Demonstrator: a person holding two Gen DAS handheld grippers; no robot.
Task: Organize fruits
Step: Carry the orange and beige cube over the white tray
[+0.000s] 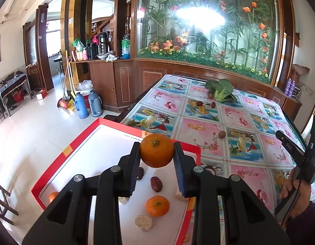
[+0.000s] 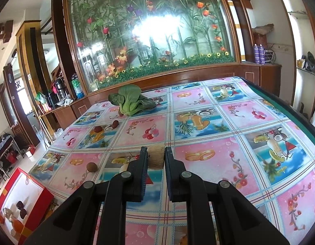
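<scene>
My left gripper [image 1: 157, 150] is shut on an orange [image 1: 157, 150] and holds it above a red-rimmed white box [image 1: 108, 138] at the table's left edge. In the box lie another orange [image 1: 157, 206], a third orange [image 1: 53, 196] in the near corner, red dates [image 1: 156, 183] and round beige cakes [image 1: 144, 223]. My right gripper [image 2: 155, 157] is shut on a round beige cake [image 2: 156, 157] above the flowered tablecloth [image 2: 208, 134]. The box also shows in the right wrist view [image 2: 20, 185], low at the left.
A bok choy [image 1: 219, 90] lies at the table's far side, also in the right wrist view [image 2: 129, 101]. Small brown fruits [image 1: 222, 134] [image 2: 91, 167] and dark ones [image 2: 115, 124] lie loose on the cloth. A wooden cabinet with a flower panel stands behind the table.
</scene>
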